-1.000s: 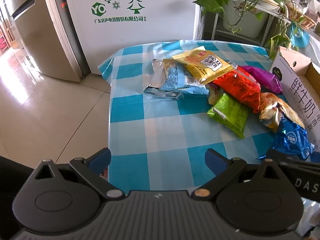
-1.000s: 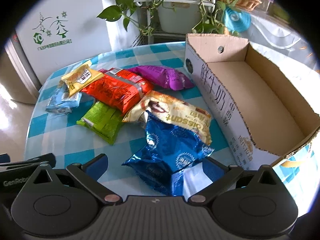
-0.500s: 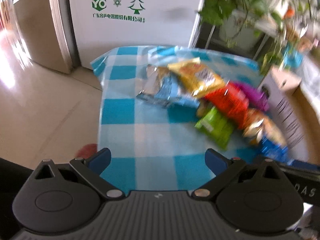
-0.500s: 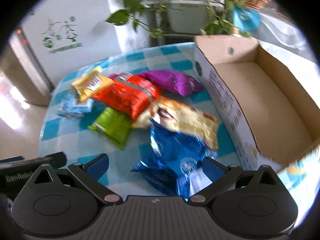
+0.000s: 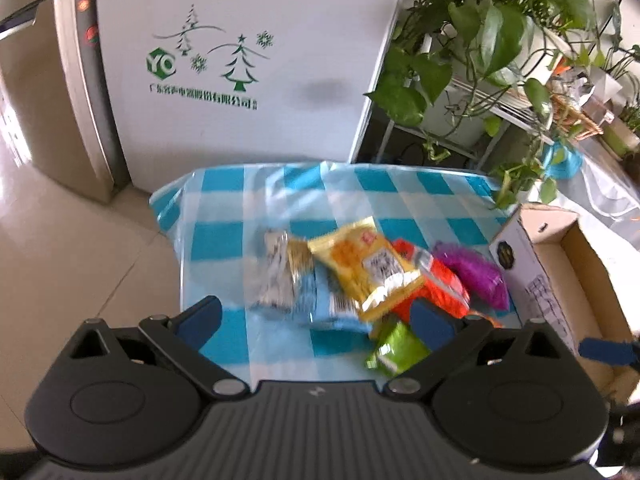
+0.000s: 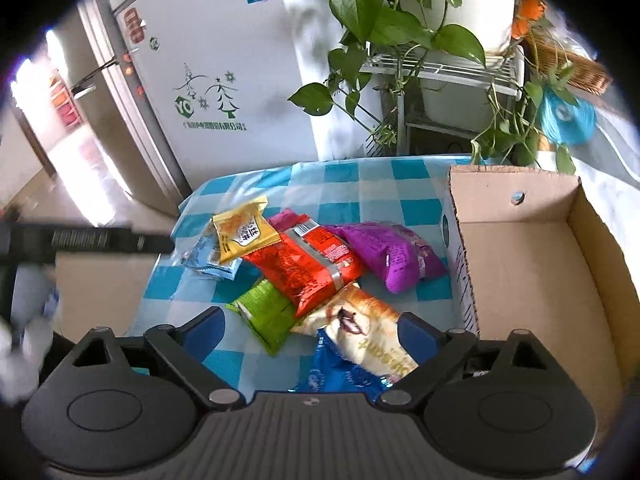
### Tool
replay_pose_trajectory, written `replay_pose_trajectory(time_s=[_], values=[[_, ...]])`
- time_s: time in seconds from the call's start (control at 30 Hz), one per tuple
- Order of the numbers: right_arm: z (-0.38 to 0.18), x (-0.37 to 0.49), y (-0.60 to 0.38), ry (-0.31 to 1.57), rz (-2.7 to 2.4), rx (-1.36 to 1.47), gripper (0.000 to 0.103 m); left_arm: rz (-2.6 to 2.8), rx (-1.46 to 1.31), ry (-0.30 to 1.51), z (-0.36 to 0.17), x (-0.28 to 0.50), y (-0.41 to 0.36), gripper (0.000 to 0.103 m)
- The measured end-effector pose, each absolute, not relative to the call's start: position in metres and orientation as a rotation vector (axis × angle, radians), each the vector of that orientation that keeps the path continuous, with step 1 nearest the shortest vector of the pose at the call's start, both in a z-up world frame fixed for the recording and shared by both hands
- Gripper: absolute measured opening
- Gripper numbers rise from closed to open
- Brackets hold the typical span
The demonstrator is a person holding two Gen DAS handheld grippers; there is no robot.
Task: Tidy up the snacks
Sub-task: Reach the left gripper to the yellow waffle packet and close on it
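Several snack packs lie in a heap on a blue-checked tablecloth [image 6: 360, 184]: a yellow pack [image 6: 244, 234], a red pack [image 6: 308, 264], a purple pack [image 6: 394, 254], a green pack [image 6: 266, 314], a light blue pack [image 6: 208, 258], a croissant pack [image 6: 364, 332] and a dark blue pack [image 6: 340, 376]. An open cardboard box [image 6: 532, 280] stands empty to their right. My left gripper [image 5: 316, 320] is open and empty above the near left of the heap. My right gripper [image 6: 312, 328] is open and empty over the croissant and green packs.
A white fridge [image 5: 256, 60] stands behind the table. Potted plants on a white rack [image 6: 436, 72] stand at the back right. The table's left edge drops to a tiled floor [image 5: 72, 264]. The left gripper's body [image 6: 84, 240] crosses the left of the right wrist view.
Both grippers have risen and tilted up, so the room behind shows more. The snack packs and box have not moved. Both grippers stay open.
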State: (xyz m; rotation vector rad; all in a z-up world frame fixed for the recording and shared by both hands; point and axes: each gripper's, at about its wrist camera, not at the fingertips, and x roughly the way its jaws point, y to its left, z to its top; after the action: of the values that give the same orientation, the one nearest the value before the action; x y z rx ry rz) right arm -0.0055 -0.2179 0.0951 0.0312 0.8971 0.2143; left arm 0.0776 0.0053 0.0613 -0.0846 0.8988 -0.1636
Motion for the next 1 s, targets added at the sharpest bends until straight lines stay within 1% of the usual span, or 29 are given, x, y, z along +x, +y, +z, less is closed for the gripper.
replay_pose_trajectory(time_s=[0.1, 0.3, 0.43, 0.53, 0.83, 0.97, 1.0], values=[[0.088, -0.001, -0.224, 0.905, 0.216, 0.032, 0.088, -0.183, -0.074, 0.906, 0.059, 0.096, -0.003, 0.100], [0.078, 0.005, -0.232, 0.903, 0.213, 0.087, 0.085, -0.205, -0.080, 0.961, 0.043, 0.122, -0.022, 0.099], [0.071, 0.007, -0.233, 0.924, 0.206, 0.115, 0.085, -0.191, -0.103, 0.990, 0.032, 0.135, -0.027, 0.099], [0.070, 0.004, -0.228, 0.926, 0.227, 0.085, 0.085, -0.175, -0.100, 1.001, 0.026, 0.141, -0.032, 0.099], [0.059, -0.003, -0.214, 0.969, 0.234, -0.003, 0.090, -0.114, -0.035, 1.007, 0.010, 0.153, -0.054, 0.099], [0.053, -0.002, -0.217, 1.004, 0.230, 0.012, 0.090, -0.078, -0.029, 1.028, 0.001, 0.154, -0.051, 0.099], [0.051, -0.002, -0.218, 1.018, 0.242, 0.022, 0.092, -0.073, -0.033, 1.031, 0.000, 0.153, -0.048, 0.099]])
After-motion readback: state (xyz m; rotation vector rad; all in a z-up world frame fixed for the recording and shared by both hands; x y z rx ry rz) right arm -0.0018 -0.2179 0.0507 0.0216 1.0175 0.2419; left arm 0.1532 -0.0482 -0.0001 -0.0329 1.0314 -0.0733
